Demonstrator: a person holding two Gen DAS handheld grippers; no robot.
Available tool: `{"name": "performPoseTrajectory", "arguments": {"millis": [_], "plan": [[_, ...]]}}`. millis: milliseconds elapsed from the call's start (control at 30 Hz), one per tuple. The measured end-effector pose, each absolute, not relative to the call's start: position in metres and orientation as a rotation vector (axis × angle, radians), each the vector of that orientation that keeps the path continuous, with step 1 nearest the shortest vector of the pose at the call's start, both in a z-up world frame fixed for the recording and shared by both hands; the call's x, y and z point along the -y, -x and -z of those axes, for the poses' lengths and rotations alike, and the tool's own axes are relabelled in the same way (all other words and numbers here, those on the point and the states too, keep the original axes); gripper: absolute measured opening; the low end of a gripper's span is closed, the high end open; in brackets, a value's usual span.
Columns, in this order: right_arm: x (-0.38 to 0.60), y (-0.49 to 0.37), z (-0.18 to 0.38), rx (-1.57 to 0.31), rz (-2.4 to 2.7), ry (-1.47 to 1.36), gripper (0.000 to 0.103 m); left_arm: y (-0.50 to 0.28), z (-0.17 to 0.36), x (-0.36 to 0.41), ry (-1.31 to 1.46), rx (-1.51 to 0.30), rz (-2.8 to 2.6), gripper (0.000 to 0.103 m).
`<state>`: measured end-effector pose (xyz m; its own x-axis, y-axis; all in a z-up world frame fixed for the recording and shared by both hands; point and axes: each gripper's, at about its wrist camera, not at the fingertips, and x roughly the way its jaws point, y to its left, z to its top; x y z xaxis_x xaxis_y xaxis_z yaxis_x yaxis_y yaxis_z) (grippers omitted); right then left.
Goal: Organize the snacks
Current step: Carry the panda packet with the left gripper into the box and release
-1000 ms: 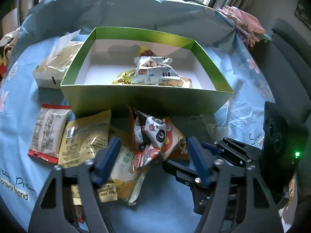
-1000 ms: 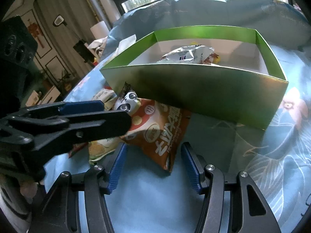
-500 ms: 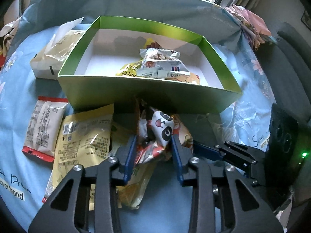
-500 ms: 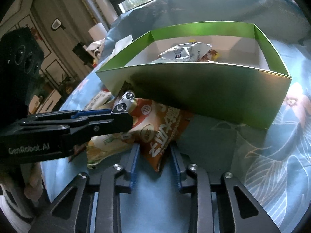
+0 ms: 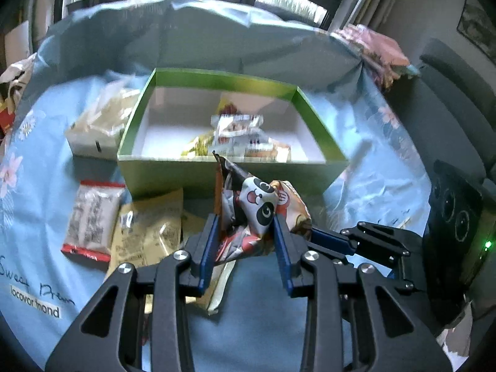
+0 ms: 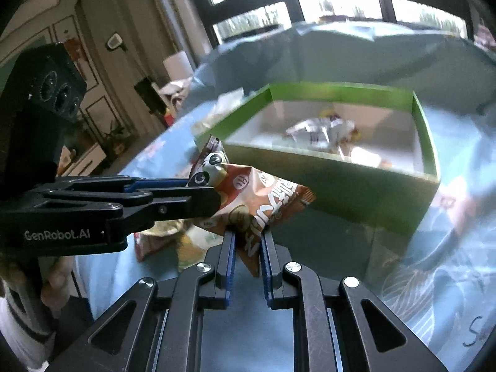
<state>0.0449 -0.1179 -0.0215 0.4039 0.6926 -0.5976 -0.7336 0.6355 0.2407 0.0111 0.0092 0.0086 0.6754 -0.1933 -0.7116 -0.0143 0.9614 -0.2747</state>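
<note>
Both grippers, left gripper (image 5: pixel 245 235) and right gripper (image 6: pixel 247 248), pinch the panda snack bag (image 5: pixel 259 214) (fingers clamped); the green box (image 5: pixel 229 172) lies at twelve o'clock.

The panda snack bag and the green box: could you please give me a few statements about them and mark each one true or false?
1. Both grippers are shut on the panda snack bag. True: the left gripper and the right gripper each pinch it.
2. The panda snack bag lies inside the green box. False: it is held in front of the near wall.
3. The green box is empty. False: several packets lie in it.
4. Other snack packs lie on the blue cloth outside the box. True: a red-edged pack and a yellow pack lie there.
</note>
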Motion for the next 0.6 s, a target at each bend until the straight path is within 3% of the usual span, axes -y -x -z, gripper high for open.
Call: {"name": "performPoseTrajectory", "arguments": {"millis": [367,600], "plan": [[0.101,-0.085,-0.021,-0.605,-0.859,0.087,0.017,-0.06,-0.041,-0.031,0.307,-0.715,0.105,0.035],[0.074,-0.127,-0.011,-0.621,-0.843,0.105,0.017,-0.098,-0.027,-0.056,0.367,-0.731,0.06,0.035]]}}
